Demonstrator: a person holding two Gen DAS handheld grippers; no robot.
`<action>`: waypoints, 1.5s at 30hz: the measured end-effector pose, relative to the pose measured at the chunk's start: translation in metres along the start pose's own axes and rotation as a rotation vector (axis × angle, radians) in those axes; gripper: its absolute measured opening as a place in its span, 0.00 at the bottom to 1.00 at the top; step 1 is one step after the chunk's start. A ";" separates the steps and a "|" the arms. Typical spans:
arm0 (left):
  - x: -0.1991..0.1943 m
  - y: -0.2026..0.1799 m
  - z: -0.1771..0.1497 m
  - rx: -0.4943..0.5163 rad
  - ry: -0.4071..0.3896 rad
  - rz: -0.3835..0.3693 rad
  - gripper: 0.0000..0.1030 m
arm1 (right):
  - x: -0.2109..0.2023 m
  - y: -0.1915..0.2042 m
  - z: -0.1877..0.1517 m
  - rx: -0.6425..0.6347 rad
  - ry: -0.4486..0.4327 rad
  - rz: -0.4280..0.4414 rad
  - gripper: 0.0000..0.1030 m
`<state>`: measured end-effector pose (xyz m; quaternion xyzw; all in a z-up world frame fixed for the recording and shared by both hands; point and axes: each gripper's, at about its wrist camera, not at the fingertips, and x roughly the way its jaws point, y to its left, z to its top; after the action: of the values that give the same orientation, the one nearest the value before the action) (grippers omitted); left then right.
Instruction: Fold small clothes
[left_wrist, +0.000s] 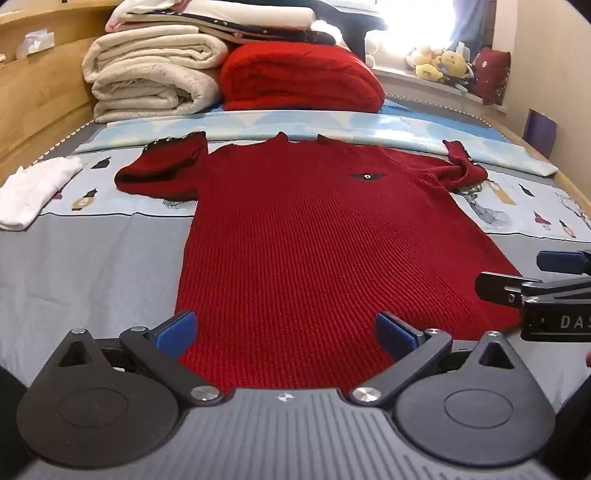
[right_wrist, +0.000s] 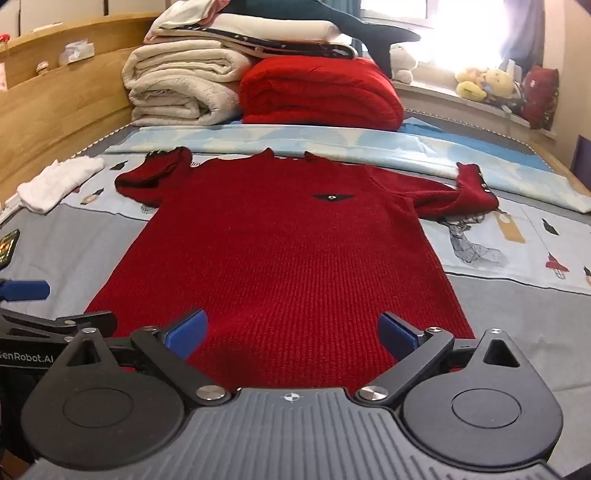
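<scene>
While both wait released, left claw (left_wrist: 284, 332) and right claw (right_wrist: 291, 332) flank the hem of the sweater (left_wrist: 314, 229), which lies lengthwise ahead, collar farthest, on the bed (left_wrist: 92, 266).

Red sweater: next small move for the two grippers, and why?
Probably lower both and pinch the hem. The sweater lies flat and unfolded, sleeves bunched near the collar; the left gripper and right gripper hang open right at its near edge, holding nothing.

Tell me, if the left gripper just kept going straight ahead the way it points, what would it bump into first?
Most likely the red sweater: the left gripper hangs open over its hem, and the fabric runs straight ahead. Height above it is unclear.
</scene>
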<state>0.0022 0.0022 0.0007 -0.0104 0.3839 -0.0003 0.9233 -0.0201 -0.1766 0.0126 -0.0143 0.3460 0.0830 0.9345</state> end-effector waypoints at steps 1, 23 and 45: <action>0.001 0.002 0.001 -0.014 0.000 -0.007 1.00 | 0.000 0.000 0.001 0.007 -0.001 -0.001 0.95; 0.000 0.001 0.000 0.007 -0.012 -0.021 1.00 | 0.012 0.004 -0.002 -0.024 0.013 0.047 0.96; -0.001 0.004 0.002 -0.005 -0.008 -0.019 0.99 | 0.009 0.009 -0.004 -0.045 0.011 0.037 0.96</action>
<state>0.0027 0.0068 0.0024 -0.0165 0.3802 -0.0082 0.9247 -0.0171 -0.1669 0.0038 -0.0292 0.3494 0.1079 0.9303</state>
